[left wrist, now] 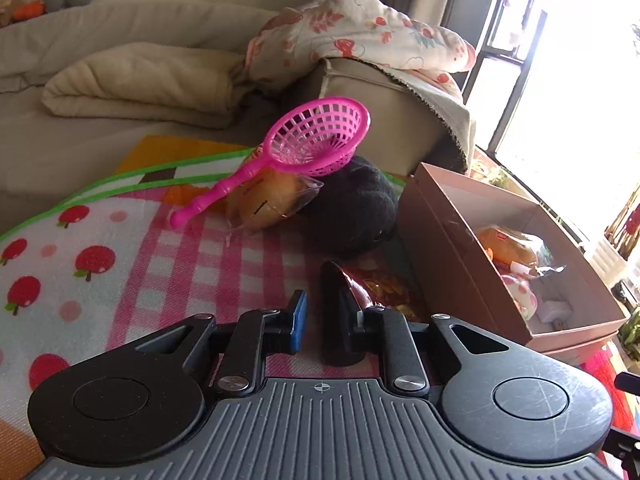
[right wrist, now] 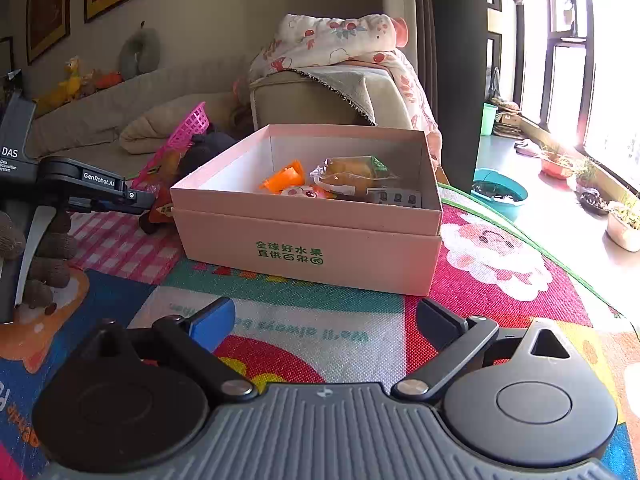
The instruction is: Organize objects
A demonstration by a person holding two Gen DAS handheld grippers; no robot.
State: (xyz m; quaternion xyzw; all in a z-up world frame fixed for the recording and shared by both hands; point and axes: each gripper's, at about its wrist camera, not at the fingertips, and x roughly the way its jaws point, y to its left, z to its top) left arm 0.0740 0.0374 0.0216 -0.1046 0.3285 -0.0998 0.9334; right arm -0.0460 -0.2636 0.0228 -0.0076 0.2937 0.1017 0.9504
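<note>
My left gripper (left wrist: 316, 290) is shut, low over the pink checked mat, with the edge of a red snack packet (left wrist: 380, 288) running up along its black finger. In the right wrist view, the left gripper (right wrist: 146, 200) reaches toward the pink box (right wrist: 304, 256) with the packet (right wrist: 162, 210) at its tip. A pink toy strainer (left wrist: 320, 136) leans on a wrapped bun (left wrist: 268, 204) and a black cloth (left wrist: 352, 208). The box holds an orange toy (right wrist: 286, 178), wrapped bread (right wrist: 352, 176) and a blister pack (right wrist: 396, 198). My right gripper (right wrist: 326, 312) is open and holds nothing, in front of the box.
A beige sofa (left wrist: 120, 32) with a folded blanket (left wrist: 140, 80) and a floral quilt (left wrist: 360, 32) stands behind the mat. A hand in a brown knitted glove (right wrist: 48, 248) holds the left gripper. A teal basin (right wrist: 500, 194) and plant pots (right wrist: 624, 224) sit by the window.
</note>
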